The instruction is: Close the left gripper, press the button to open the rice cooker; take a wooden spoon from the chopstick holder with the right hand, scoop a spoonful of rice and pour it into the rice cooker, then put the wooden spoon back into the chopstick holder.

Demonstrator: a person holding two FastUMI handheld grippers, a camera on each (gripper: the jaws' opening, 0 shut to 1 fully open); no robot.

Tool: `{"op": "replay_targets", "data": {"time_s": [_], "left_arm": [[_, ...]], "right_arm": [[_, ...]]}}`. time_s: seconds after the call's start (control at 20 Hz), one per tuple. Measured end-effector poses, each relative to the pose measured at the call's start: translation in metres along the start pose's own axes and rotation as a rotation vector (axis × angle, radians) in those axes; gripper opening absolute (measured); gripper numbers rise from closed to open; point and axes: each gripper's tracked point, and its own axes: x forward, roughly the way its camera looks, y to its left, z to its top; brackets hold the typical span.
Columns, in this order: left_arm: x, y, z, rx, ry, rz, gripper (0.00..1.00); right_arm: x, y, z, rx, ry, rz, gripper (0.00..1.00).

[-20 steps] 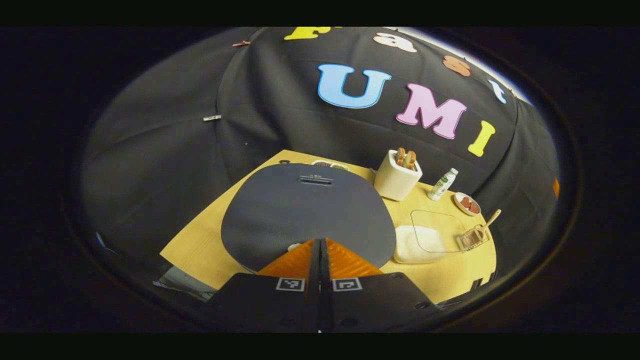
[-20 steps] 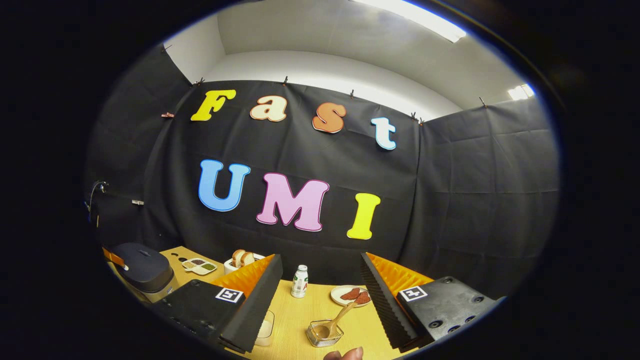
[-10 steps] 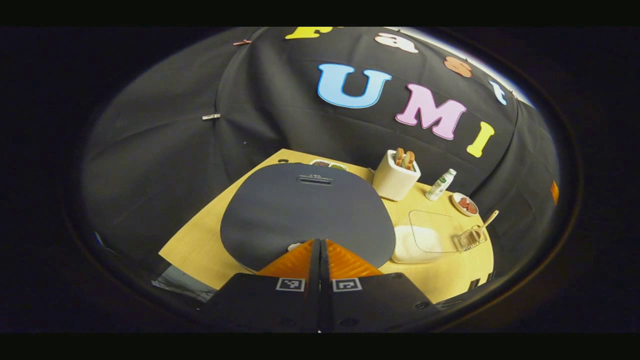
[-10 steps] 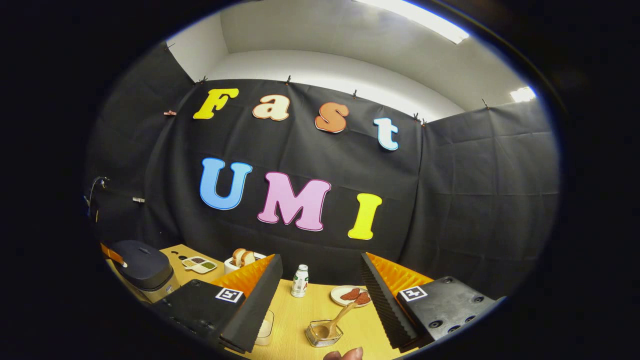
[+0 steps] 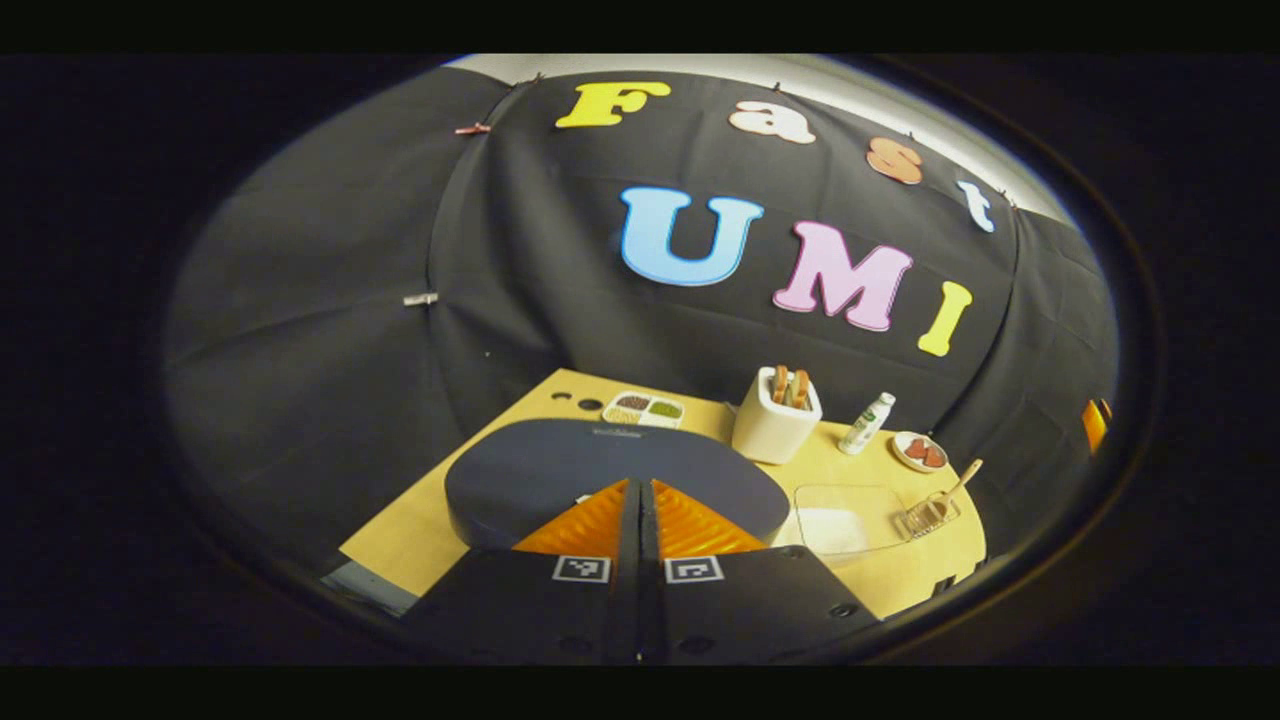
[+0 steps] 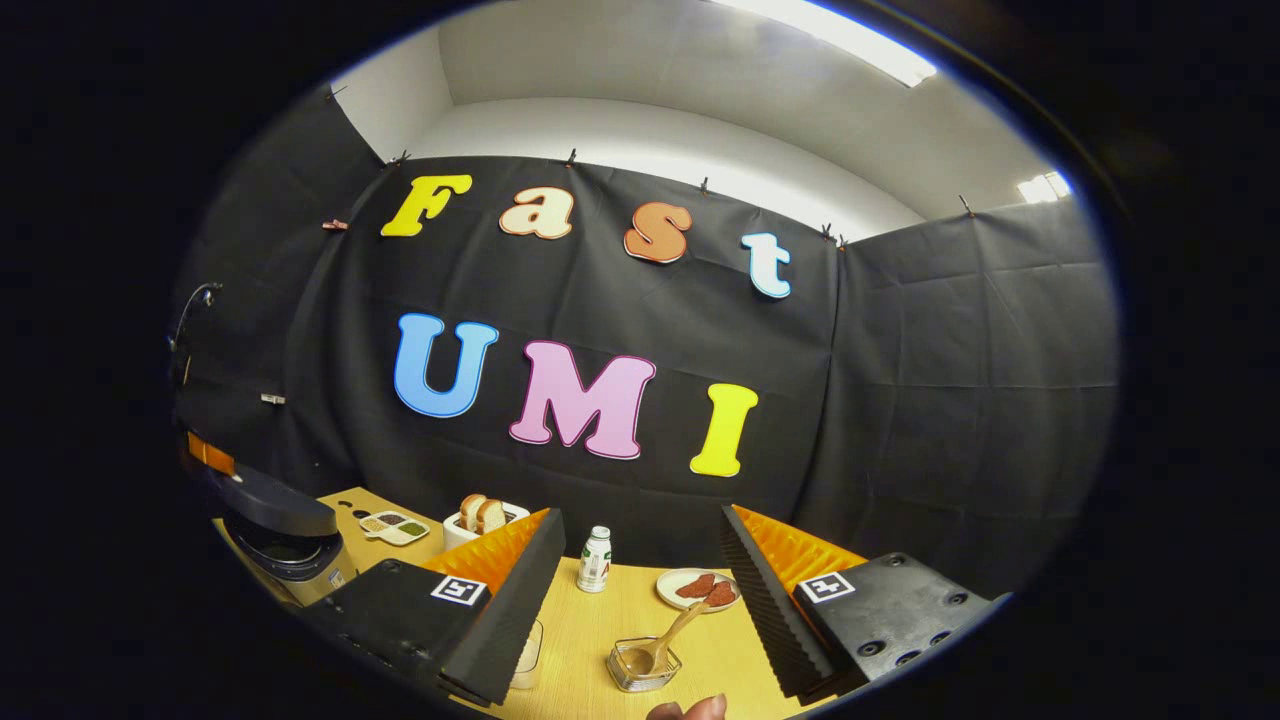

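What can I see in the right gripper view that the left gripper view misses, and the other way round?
Right gripper view: the rice cooker side-on with its lid ajar, the open right claw, a fingertip at the bottom and a ceiling light. Left gripper view: the shut left claw at the cooker's lid, and white rice in a clear box. Both: the wooden spoon in its chopstick holder, toaster, bottle and plate.
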Motion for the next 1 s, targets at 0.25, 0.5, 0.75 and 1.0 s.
{"op": "replay_targets", "data": {"time_s": [0.25,0.5,0.75,1.0], "left_arm": [[0.006,0.0,0.043,0.02,-0.135,0.021,0.06],[0.002,-0.005,0.096,0.016,-0.356,0.016,0.06],[-0.006,-0.018,0.121,0.007,-0.456,-0.01,0.21],[-0.013,-0.044,0.122,-0.003,-0.467,-0.069,0.66]], "right_arm": [[-0.001,-0.006,-0.002,0.005,0.004,-0.021,0.97],[-0.008,-0.014,-0.009,0.008,0.02,-0.033,0.97],[-0.002,-0.016,-0.015,0.011,0.037,-0.036,0.97],[0.008,-0.017,-0.036,0.06,0.099,-0.024,0.97]]}}
